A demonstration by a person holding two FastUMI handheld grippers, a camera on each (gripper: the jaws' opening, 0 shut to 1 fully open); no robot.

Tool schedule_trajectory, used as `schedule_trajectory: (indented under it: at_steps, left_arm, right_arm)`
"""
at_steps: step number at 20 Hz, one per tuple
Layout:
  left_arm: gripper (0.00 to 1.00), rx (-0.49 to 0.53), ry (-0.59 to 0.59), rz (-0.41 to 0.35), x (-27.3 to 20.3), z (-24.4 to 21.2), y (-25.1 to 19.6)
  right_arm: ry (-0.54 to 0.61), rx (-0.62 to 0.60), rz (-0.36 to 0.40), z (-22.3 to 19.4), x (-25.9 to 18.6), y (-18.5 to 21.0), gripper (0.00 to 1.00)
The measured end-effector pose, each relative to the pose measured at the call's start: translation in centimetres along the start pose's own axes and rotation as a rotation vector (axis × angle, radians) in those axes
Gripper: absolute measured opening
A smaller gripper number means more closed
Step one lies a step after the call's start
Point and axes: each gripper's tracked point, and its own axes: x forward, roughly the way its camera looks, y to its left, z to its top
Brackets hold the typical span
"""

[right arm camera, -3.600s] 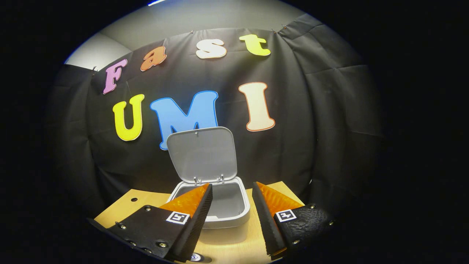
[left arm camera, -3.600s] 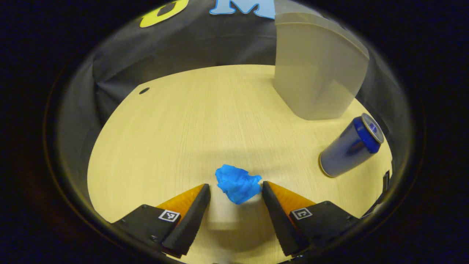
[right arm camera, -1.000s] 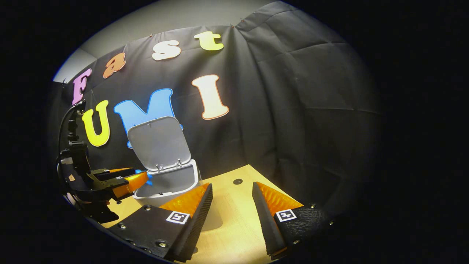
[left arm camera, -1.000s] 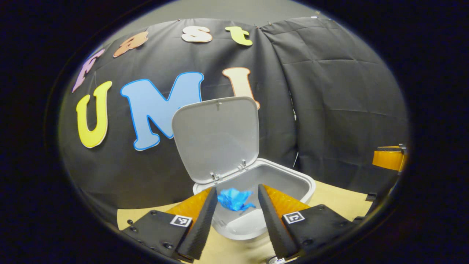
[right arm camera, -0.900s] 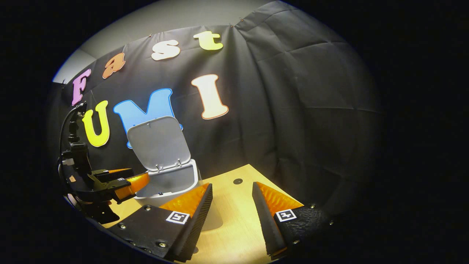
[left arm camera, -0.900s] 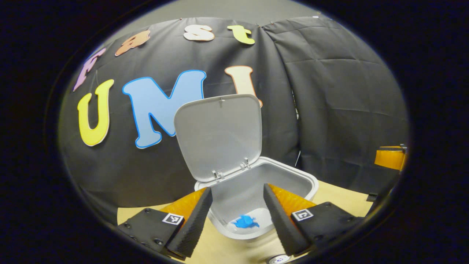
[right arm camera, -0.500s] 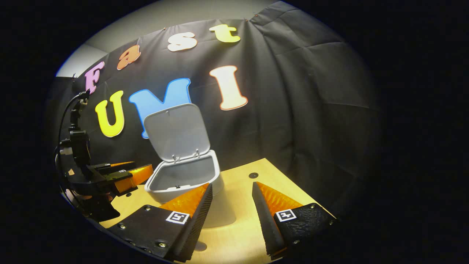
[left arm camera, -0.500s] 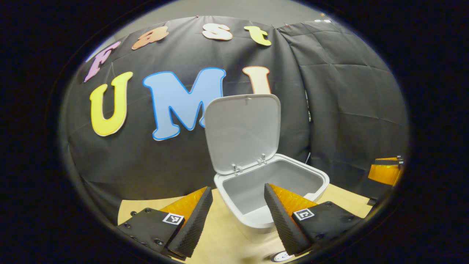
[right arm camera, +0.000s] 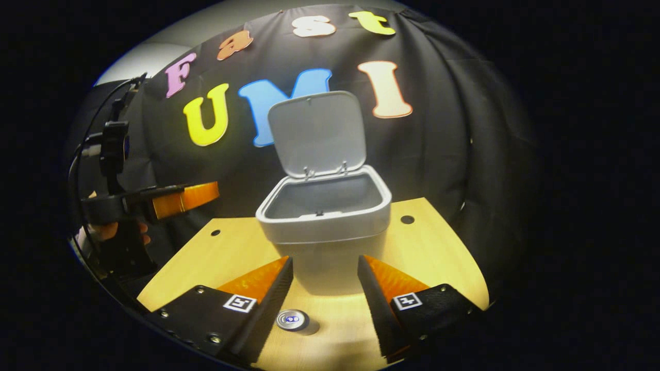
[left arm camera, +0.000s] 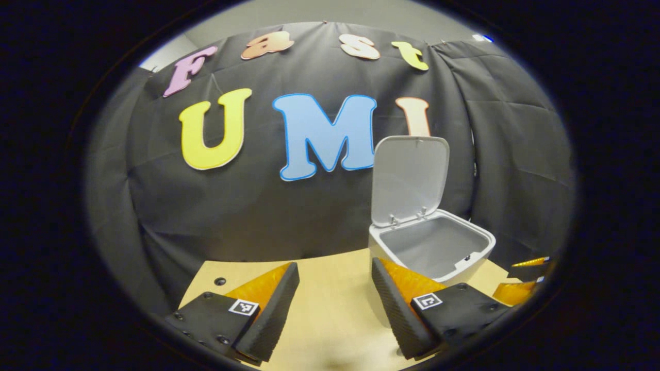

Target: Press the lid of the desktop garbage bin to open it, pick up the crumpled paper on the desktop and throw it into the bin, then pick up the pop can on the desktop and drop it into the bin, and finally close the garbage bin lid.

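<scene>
One pop can (right arm camera: 292, 319) upright, silver top, between parted right tongs (right arm camera: 325, 268).

Bin (right arm camera: 330, 226): floor of the interior hidden behind its front wall in the right gripper view; contents cannot be told. In the left gripper view the bin's (left arm camera: 464, 257) lower body is covered by the left tongs (left arm camera: 332, 296).
Pop can (right arm camera: 292, 319): only the top end shows, between the right tongs (right arm camera: 325, 291); body hidden below it.
Other tongs (left arm camera: 523, 288), left gripper view: cut off at the right edge.
Hand (right arm camera: 111, 230) behind the left tongs (right arm camera: 185, 198), right gripper view: mostly hidden, dim.
Surface (right arm camera: 438, 257): near edge cut off.
</scene>
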Motion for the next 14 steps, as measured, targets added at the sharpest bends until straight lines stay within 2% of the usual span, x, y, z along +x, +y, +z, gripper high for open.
schedule_trajectory:
  at_steps: [2,5,7,8,14]
  left_arm:
    - [1.0,-0.014,0.004,0.03,-1.0,-0.4,1.5]
    - [1.0,-0.034,0.007,0.067,-2.2,-0.8,3.2]
    - [1.0,-0.047,0.011,0.085,-3.0,-1.1,4.1]
    - [0.93,-0.054,0.013,0.093,-3.2,-1.3,4.5]
    - [0.93,-0.075,0.03,0.124,-4.5,-2.0,5.9]
  right_arm:
    - [0.038,-0.021,0.03,-1.3,0.6,1.1,0.95]
    - [0.113,-0.046,0.066,-3.7,1.6,2.3,0.98]
    - [0.169,-0.074,0.08,-5.8,2.4,3.0,0.98]
    - [0.194,-0.088,0.085,-6.8,2.6,3.2,0.98]
    - [0.307,-0.155,0.123,-11.2,3.8,4.6,0.98]
